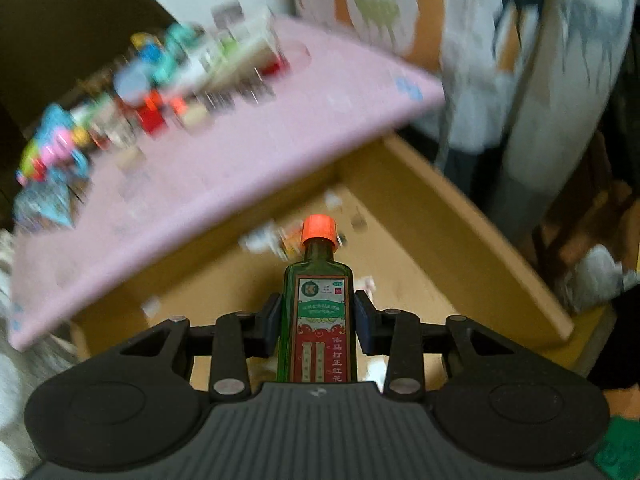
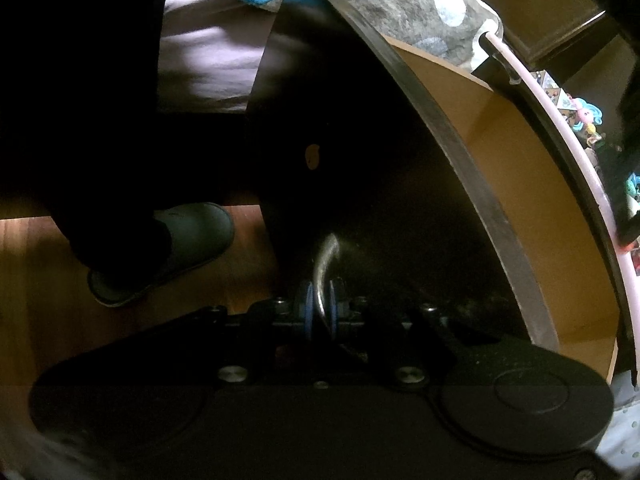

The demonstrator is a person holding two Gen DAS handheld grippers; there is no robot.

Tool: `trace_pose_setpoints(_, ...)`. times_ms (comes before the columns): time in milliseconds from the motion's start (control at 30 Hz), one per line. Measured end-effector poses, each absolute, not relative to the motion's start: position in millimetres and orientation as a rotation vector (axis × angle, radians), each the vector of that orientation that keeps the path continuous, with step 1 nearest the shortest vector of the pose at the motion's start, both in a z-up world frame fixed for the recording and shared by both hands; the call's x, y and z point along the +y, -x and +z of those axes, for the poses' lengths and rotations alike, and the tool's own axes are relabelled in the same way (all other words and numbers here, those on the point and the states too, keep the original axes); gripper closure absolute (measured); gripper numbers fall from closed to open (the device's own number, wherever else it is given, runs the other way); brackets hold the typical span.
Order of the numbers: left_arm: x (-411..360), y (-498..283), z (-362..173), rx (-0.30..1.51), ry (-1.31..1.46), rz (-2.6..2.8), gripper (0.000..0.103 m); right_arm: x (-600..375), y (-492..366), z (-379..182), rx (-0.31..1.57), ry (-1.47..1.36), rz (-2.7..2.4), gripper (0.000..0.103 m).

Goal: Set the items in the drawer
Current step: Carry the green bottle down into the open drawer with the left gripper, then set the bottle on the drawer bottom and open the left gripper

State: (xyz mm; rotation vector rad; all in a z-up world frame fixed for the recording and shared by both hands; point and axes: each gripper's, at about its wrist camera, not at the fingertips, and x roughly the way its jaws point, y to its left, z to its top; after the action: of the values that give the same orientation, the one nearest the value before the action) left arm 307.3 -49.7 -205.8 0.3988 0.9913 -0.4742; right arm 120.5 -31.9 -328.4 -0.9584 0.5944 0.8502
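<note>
The left gripper [image 1: 316, 320] squeezes a green bottle [image 1: 318, 312] (orange cap on top) at the bottom middle, above the open wooden drawer [image 1: 460, 216]. The right gripper [image 2: 320, 304] pinches the silver drawer handle [image 2: 324, 268] at lower center.

left wrist: above open drawer [image 1: 420, 216] | right wrist: close at drawer front [image 2: 360, 184]
</note>
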Motion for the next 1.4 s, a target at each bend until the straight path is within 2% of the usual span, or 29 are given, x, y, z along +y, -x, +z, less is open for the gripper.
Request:
trace_pose_setpoints(333, -66.8, -324.7, -295.2, 1.164, -0.397, -0.491, 0.068, -34.3, -119.2, -330.0, 0.575, 0.975, 0.872, 0.092)
trace_pose_setpoints(667, -75.2, -346.9, -338.2, 1.245, -0.344, -0.469, 0.067, -34.7, -117.7, -329.6, 0.551, 0.988, 0.889, 0.091)
trace_pose_setpoints(767, -79.9, -348.2, -340.8, 1.232, -0.371, -0.463, 0.067, -34.4, -117.0, -329.4, 0.550, 0.989, 0.889, 0.091)
trace_pose_setpoints(833, -80.6, -349.5, -339.7, 1.221, -0.373, -0.454, 0.058, -34.1, -116.5, -329.8, 0.549, 0.989, 0.890, 0.091)
trace_pose_setpoints(933, -83.0, -349.0, -332.6, 1.196, -0.401, -0.455, 0.051, -33.5, -115.9, -330.1, 0.549, 0.993, 0.890, 0.089)
trace_pose_setpoints(1100, -82.3, -342.5, -309.7, 1.151, -0.420, -0.440, 0.047, -32.3, -114.8, -330.7, 0.550, 1.003, 0.889, 0.088)
trace_pose_setpoints(1400, -72.6, -325.6, -264.8, 1.099, -0.419, -0.384, 0.042, -28.4, -109.2, -336.5, 0.546, 1.037, 0.895, 0.074)
